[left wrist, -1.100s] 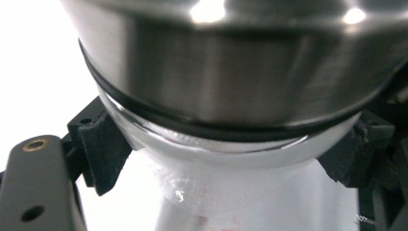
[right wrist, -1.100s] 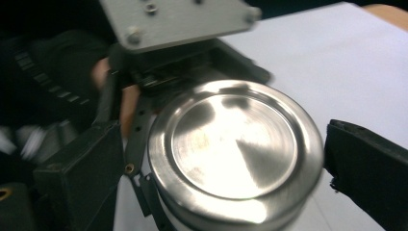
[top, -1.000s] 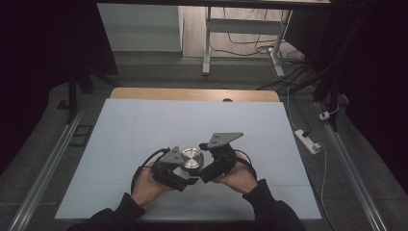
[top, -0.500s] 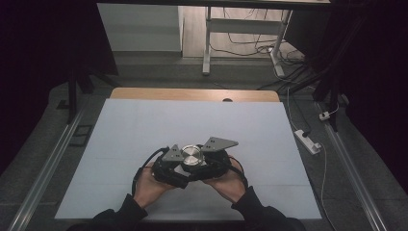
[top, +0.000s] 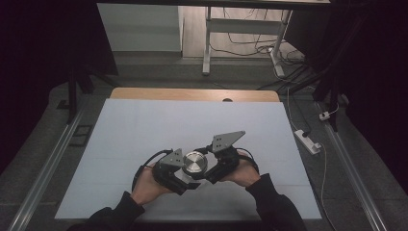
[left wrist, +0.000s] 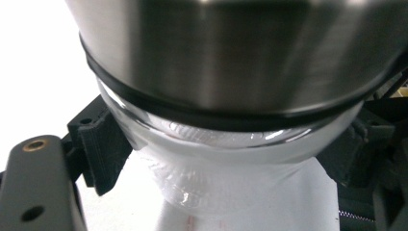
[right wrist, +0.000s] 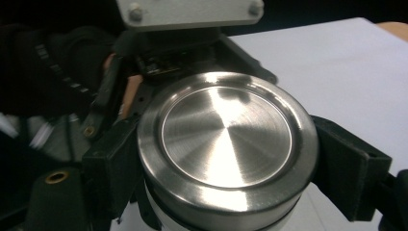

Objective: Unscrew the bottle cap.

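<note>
While both grippers clamp the jar (top: 194,163), a white table (top: 144,125) (dark room) lies beneath.

You hold both grippers close together near the front edge of the white table (top: 144,125). Between them stands a jar with a round metal lid (top: 194,162). Your left gripper (top: 179,172) is at the jar from the left side and your right gripper (top: 211,169) from the right side; its jaws have just been closing, with the lid between them. Your dark sleeves come in from the bottom.
</note>
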Motion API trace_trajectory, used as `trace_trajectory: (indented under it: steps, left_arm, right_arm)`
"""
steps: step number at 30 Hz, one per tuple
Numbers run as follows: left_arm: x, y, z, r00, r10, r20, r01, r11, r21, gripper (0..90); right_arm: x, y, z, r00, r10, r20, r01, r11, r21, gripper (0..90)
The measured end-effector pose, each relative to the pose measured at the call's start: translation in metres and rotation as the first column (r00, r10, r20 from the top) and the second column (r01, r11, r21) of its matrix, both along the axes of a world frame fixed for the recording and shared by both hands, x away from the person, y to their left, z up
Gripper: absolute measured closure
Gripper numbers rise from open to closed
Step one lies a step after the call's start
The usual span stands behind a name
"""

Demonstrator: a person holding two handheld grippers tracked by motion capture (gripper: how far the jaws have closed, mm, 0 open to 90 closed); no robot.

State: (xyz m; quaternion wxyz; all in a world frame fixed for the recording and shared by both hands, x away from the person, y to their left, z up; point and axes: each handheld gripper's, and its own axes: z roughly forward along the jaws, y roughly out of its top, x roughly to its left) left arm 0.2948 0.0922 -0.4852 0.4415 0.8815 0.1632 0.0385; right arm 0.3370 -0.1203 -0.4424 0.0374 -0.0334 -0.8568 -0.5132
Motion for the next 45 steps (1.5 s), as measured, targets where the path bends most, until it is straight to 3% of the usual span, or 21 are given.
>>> trace_trajectory:
  steps: [3, 8, 9, 11, 12, 13, 14, 16, 22, 25, 27, 28, 29, 30, 32, 34, 38, 41, 43, 44, 45]
  left_arm:
    - [0.0, 0.0, 0.0, 1.0, 0.001, 0.001, -0.001, 1.0, 0.002, 16.0]
    - [0.001, 0.003, 0.001, 0.9981, 0.061, 0.009, -0.061, 0.9981, 0.009, 16.0]
    - [0.001, 0.003, 0.001, 0.9968, 0.08, 0.008, -0.08, 0.9968, 0.009, 16.0]
    - [0.002, 0.004, 0.001, 0.9934, 0.115, 0.006, -0.115, 0.9934, 0.008, 16.0]
    - [0.003, 0.005, 0.001, 0.9916, 0.129, 0.003, -0.129, 0.9916, 0.005, 16.0]
    - [0.003, 0.006, 0.001, 0.9901, 0.141, 0.001, -0.141, 0.9901, 0.005, 16.0]
    - [0.003, 0.006, 0.001, 0.9877, 0.156, 0.0, -0.156, 0.9877, 0.004, 16.0]
    - [0.003, 0.006, 0.001, 0.9838, 0.179, 0.005, -0.179, 0.9838, 0.011, 16.0]
    - [0.003, 0.006, 0.001, 0.9791, 0.203, 0.008, -0.203, 0.9789, 0.017, 16.0]
    - [0.003, 0.006, 0.002, 0.9816, 0.191, 0.009, -0.191, 0.9816, 0.009, 16.0]
    - [0.003, 0.008, 0.002, 0.9858, 0.168, 0.007, -0.168, 0.9858, -0.001, 16.0]
    - [0.002, 0.008, 0.003, 0.9877, 0.156, 0.009, -0.156, 0.9878, -0.006, 16.0]
    - [0.002, 0.008, 0.003, 0.9896, 0.144, 0.007, -0.143, 0.9895, -0.015, 16.0]
    - [0.002, 0.009, 0.004, 0.9923, 0.124, 0.009, -0.124, 0.9921, -0.022, 16.0]
    - [0.001, 0.009, 0.005, 0.9967, 0.081, 0.007, -0.081, 0.9963, -0.029, 16.0]
    - [0.0, 0.008, 0.005, 0.9992, 0.04, 0.007, -0.04, 0.9987, -0.032, 16.0]
    - [-0.001, 0.004, 0.004, 0.9998, -0.021, 0.007, 0.021, 0.9994, -0.026, 16.0]
    - [-0.002, 0.002, 0.003, 0.9999, -0.014, 0.002, 0.014, 0.9994, -0.032, 16.0]
    - [-0.002, 0.002, 0.004, 1.0, -0.005, 0.007, 0.005, 0.9997, -0.024, 16.0]
    - [-0.002, 0.003, 0.004, 0.9998, 0.02, 0.01, -0.019, 0.9997, -0.015, 16.0]
    - [-0.002, 0.003, 0.004, 0.9998, 0.02, 0.01, -0.019, 0.9997, -0.015, 16.0]
  right_arm:
    - [0.001, -0.001, 0.0, 0.9998, 0.02, -0.006, -0.02, 0.9998, 0.0, 18.2]
    - [-0.003, 0.002, 0.007, 0.9926, -0.121, -0.011, 0.12, 0.9917, -0.046, 6.3]
    - [-0.005, 0.003, 0.01, 0.9814, -0.188, -0.038, 0.186, 0.9812, -0.049, 3.4]
    - [-0.006, 0.005, 0.01, 0.9744, -0.219, -0.05, 0.216, 0.9746, -0.057, 2.4]
    - [-0.009, 0.008, 0.011, 0.9586, -0.278, -0.06, 0.274, 0.9591, -0.072, 1.7]
    - [-0.009, 0.008, 0.011, 0.9586, -0.278, -0.06, 0.274, 0.9591, -0.072, 1.7]
    - [-0.014, 0.013, 0.01, 0.9405, -0.339, -0.025, 0.335, 0.9379, -0.088, 3.5]
    - [-0.018, 0.018, 0.009, 0.924, -0.382, 0.01, 0.382, 0.9202, -0.087, 6.7]
    - [-0.029, 0.026, 0.005, 0.8881, -0.458, 0.043, 0.459, 0.8883, -0.023, 17.9]
    - [-0.031, 0.027, 0.005, 0.8834, -0.466, 0.051, 0.467, 0.8842, -0.012, 18.1]
    - [-0.032, 0.026, 0.007, 0.894, -0.444, 0.058, 0.446, 0.8951, -0.014, 18.2]
    - [-0.03, 0.024, 0.009, 0.9129, -0.403, 0.065, 0.405, 0.9141, -0.021, 18.2]
    - [-0.03, 0.024, 0.009, 0.9129, -0.403, 0.065, 0.405, 0.9141, -0.021, 18.2]
    - [-0.025, 0.019, 0.012, 0.9434, -0.328, 0.048, 0.329, 0.9441, -0.016, 18.2]
    - [-0.019, 0.013, 0.013, 0.9706, -0.24, 0.021, 0.24, 0.9707, -0.008, 18.2]
    - [-0.013, 0.008, 0.013, 0.9887, -0.148, 0.025, 0.148, 0.989, -0.005, 18.2]
    - [-0.005, 0.002, 0.011, 0.9996, 0.001, 0.027, -0.001, 1.0, -0.005, 18.2]
    - [-0.003, 0.001, 0.01, 0.999, 0.034, 0.028, -0.034, 0.9994, -0.003, 18.1]
    - [-0.003, 0.001, 0.011, 0.9999, 0.011, 0.006, -0.011, 0.9999, -0.008, 17.3]
    - [-0.004, 0.003, 0.014, 0.9982, -0.057, -0.02, 0.057, 0.9983, -0.009, 7.1]
    - [-0.004, 0.003, 0.014, 0.9982, -0.057, -0.02, 0.057, 0.9983, -0.009, 7.1]
